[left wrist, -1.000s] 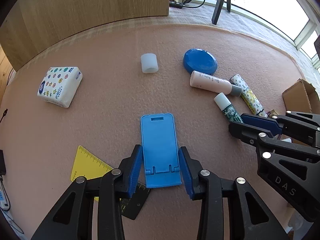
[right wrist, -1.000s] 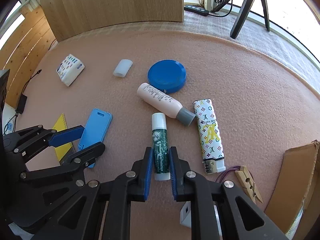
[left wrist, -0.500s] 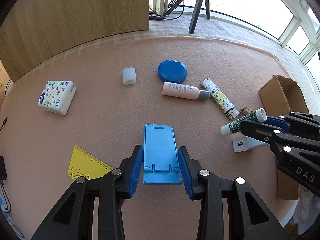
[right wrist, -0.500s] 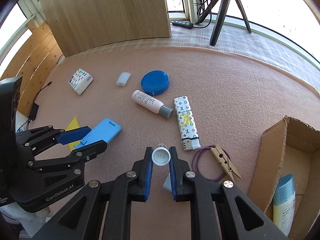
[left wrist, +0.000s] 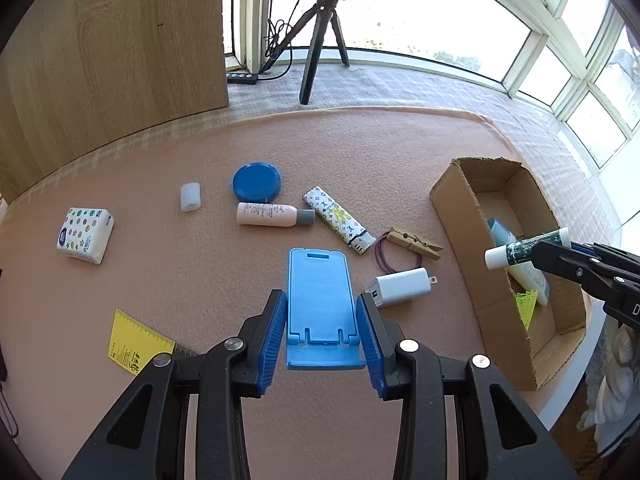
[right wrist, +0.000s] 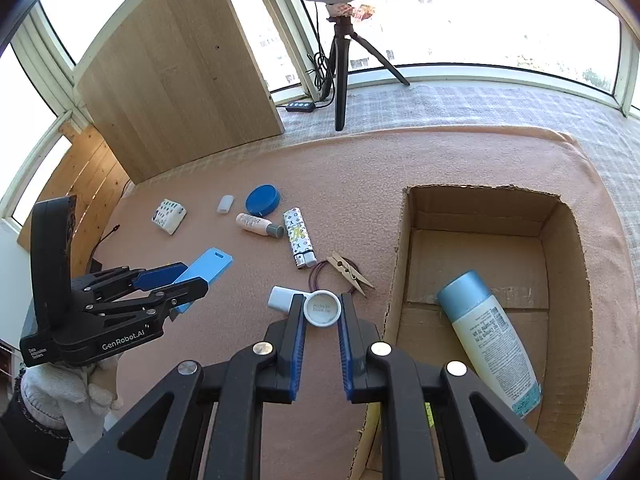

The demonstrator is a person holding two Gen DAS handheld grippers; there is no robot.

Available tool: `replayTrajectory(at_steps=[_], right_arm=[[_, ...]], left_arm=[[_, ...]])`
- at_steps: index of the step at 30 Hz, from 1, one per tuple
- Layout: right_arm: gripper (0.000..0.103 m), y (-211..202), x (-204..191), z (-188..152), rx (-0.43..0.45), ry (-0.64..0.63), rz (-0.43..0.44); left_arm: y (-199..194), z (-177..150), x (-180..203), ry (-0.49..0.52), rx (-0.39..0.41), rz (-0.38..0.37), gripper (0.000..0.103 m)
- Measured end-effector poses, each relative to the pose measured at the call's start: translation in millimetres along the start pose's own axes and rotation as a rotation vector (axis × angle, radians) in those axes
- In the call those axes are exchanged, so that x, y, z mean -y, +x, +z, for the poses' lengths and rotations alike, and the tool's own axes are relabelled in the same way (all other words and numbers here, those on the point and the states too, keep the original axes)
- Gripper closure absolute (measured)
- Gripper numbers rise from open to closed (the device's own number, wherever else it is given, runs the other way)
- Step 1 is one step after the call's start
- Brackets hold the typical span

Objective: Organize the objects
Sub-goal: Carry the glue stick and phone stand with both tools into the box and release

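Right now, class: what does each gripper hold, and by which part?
The left gripper holds the blue phone stand by its long side edges, near the base. The right gripper holds the green lip balm tube across its body.

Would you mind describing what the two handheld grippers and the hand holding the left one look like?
Both the left gripper and the right gripper have black, angular, open-framed fingers with silver rivets and ribbed blue pads. The left one's black body bears white "GenRobot.AI" lettering, seen from the right wrist. The gloved hand beneath it wears a white knit glove with a dark cuff. No cables show on either.
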State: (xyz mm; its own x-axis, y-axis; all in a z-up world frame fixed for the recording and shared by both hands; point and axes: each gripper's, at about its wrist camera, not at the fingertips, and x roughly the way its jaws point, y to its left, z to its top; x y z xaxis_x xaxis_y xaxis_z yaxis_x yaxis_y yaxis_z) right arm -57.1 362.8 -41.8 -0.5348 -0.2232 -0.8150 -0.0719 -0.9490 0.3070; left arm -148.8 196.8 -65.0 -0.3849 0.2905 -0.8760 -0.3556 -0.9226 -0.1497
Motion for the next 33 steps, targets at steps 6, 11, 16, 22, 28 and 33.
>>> replayTrajectory(at_steps=[6,11,16,22,28,33], right_arm=[[0.089,-38.1,31.6,-16.1,0.049,0.071,-0.037],[0.089,-54.8,54.8,-33.3,0.05,0.118,-0.08],[0.089,-60.8,75.2,-48.7,0.04,0.162,-0.106],[0.089,-64.0,86.1,-58.5,0.033,0.186,-0.113],[0.036,-70.3,89.6,-62.0,0.057,0.206,-0.058],[0.036,-68.7,85.0,-60.4,0.051,0.193,-0.083]], left_arm=[[-2.3,11.4,48.4,0.077,0.023,-0.074,0.064],[3.1,21.6,94.0,0.147,0.031,-0.127,0.064],[15.8,29.9,133.1,0.199,0.024,-0.16,0.064],[30.7,34.8,165.6,0.243,0.005,-0.189,0.064],[30.1,37.6,175.6,0.244,0.017,-0.204,0.039],[23.0,36.1,163.4,0.233,0.03,-0.18,0.039]])
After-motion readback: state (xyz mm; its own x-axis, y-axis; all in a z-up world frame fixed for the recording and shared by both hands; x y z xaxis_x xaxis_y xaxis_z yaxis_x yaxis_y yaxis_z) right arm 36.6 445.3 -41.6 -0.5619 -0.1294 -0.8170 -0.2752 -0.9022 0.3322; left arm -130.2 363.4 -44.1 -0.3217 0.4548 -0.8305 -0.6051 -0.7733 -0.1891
